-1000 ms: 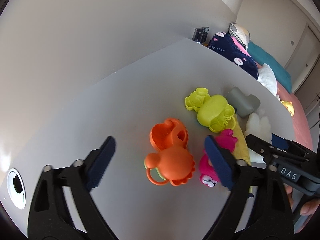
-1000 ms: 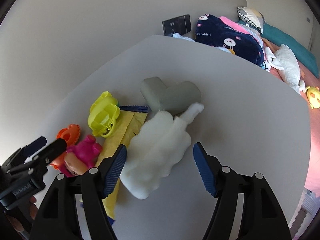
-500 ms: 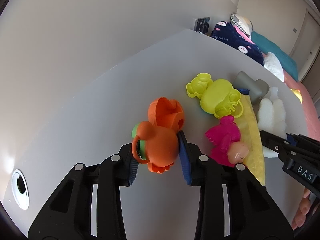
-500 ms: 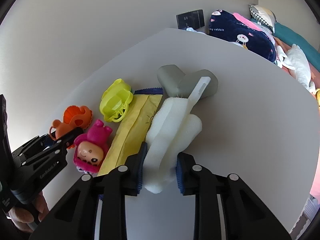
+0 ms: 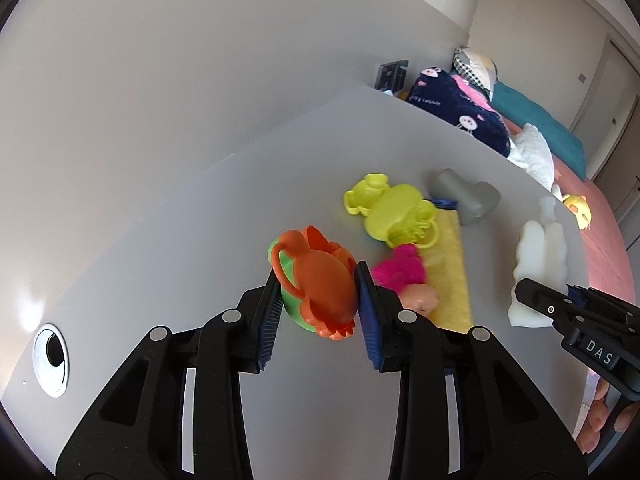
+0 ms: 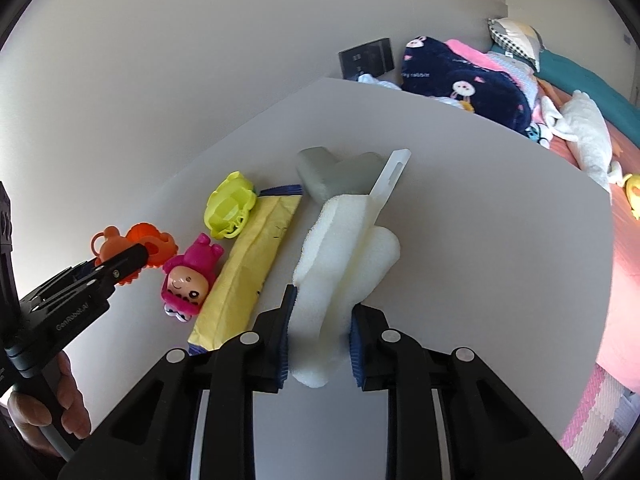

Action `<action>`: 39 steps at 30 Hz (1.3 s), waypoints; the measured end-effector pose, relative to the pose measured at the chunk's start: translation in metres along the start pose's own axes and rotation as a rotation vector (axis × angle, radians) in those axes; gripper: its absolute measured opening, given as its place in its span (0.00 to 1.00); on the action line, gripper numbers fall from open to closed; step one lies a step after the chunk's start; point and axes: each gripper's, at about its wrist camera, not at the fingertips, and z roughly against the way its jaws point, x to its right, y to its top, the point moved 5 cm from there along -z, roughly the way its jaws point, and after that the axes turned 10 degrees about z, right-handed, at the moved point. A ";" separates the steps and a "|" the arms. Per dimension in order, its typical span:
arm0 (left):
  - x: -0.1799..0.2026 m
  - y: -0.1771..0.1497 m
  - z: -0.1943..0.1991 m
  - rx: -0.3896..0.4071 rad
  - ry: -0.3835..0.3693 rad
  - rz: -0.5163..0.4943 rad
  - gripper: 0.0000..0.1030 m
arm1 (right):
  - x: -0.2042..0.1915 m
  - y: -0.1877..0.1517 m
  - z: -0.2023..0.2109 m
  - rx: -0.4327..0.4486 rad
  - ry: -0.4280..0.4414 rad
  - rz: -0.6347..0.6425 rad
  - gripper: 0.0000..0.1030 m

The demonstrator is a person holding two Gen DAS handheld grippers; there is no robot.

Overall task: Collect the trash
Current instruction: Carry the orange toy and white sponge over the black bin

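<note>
My left gripper is shut on an orange plastic toy with a green part under it, held just above the grey table. My right gripper is shut on a white foam sponge with a plastic handle, lifted off the table. The sponge also shows in the left wrist view. The orange toy shows in the right wrist view at the left.
On the table lie a yellow plastic toy, a pink doll, a yellow cloth and a grey block. A cable hole is at the left. A bed with bedding stands beyond the table edge.
Both grippers closed from open, the left on the orange toy, the right on the sponge. Both objects have since been raised and tilted off the table.
</note>
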 end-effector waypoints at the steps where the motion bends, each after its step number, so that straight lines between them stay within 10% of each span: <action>1: 0.002 0.000 0.001 0.003 0.004 -0.004 0.34 | 0.002 -0.001 0.002 0.001 -0.002 -0.001 0.24; 39: 0.210 -0.055 0.032 0.003 -0.186 -0.259 0.33 | 0.149 -0.074 0.120 0.081 -0.160 -0.184 0.23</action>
